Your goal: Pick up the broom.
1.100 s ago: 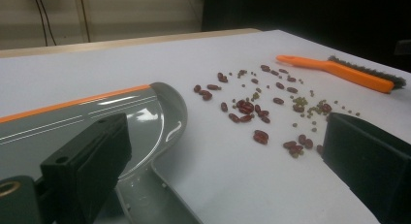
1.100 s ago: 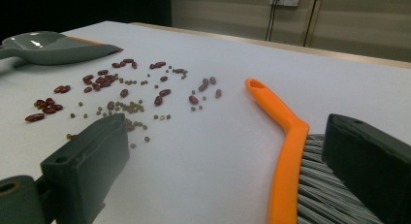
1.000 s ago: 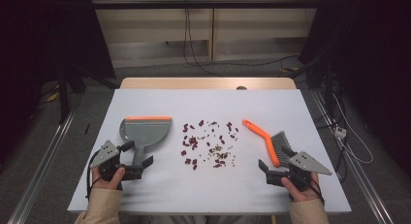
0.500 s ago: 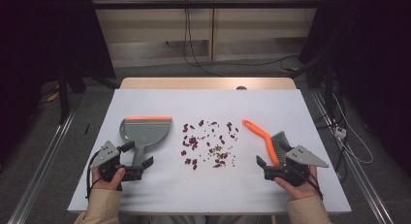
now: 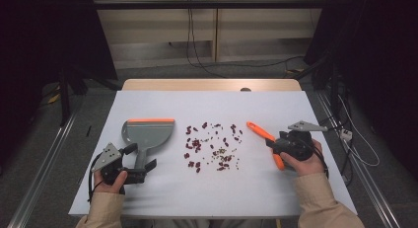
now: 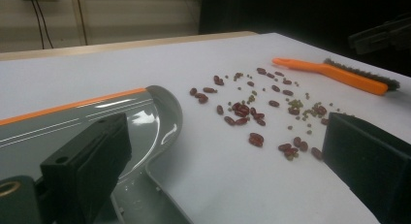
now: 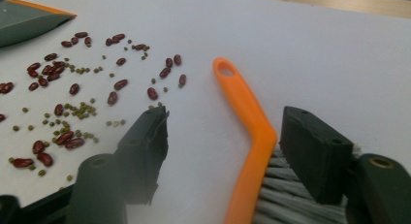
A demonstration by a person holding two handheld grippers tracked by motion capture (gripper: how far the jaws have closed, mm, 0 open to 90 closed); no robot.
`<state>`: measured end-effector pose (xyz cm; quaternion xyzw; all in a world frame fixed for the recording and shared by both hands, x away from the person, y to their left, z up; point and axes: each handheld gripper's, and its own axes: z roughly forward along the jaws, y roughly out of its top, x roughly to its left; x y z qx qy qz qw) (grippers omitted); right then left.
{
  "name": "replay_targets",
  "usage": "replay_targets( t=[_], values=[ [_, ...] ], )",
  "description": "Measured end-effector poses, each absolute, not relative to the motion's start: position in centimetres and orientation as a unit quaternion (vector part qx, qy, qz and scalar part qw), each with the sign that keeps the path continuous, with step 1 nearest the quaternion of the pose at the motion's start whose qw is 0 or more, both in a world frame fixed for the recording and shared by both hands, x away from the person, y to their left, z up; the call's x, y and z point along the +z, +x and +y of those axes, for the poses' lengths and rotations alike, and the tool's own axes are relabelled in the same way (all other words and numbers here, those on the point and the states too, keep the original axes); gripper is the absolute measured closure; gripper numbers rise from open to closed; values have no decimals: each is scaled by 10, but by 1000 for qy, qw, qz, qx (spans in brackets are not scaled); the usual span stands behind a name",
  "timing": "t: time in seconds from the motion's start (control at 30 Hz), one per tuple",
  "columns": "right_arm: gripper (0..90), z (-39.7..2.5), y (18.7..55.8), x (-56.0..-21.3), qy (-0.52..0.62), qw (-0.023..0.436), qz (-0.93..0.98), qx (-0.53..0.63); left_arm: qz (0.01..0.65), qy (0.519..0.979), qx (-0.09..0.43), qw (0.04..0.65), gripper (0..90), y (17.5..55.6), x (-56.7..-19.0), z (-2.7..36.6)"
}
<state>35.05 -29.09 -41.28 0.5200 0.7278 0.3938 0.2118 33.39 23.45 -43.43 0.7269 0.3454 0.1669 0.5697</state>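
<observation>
A grey dustpan (image 5: 148,133) with an orange lip lies at the table's left, its handle pointing back at me. My left gripper (image 5: 140,158) stands open astride that handle (image 6: 145,197), not closed on it. Red beans and small green ones (image 5: 212,146) are scattered mid-table. An orange-handled brush (image 5: 260,132) lies to their right. My right gripper (image 5: 274,148) is open over the brush. In the right gripper view the orange handle (image 7: 247,117) runs between the two jaws and the grey bristles (image 7: 283,197) sit by the right jaw.
The white table (image 5: 296,99) has a wooden strip along its far edge. Cables hang off the right side near a white plug (image 5: 346,135). Metal rails run along the floor on both sides. Bare tabletop lies in front of the beans.
My right gripper has moved forward, away from me, and now straddles the brush's handle near the bristles. The left gripper has stayed over the dustpan handle.
</observation>
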Motion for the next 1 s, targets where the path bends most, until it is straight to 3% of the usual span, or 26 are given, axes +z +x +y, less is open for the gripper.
replay_targets(
  t=[0.47, 1.0],
  values=[
    [582, -290, 398, -420, 546, 174, 770, 280, 346, 725, 167, 572, 36, 333, -434, 235],
    [684, -283, 417, -436, 577, 127, 777, 218, 346, 728, 165, 569, 36, 333, -435, 234]
  ],
)
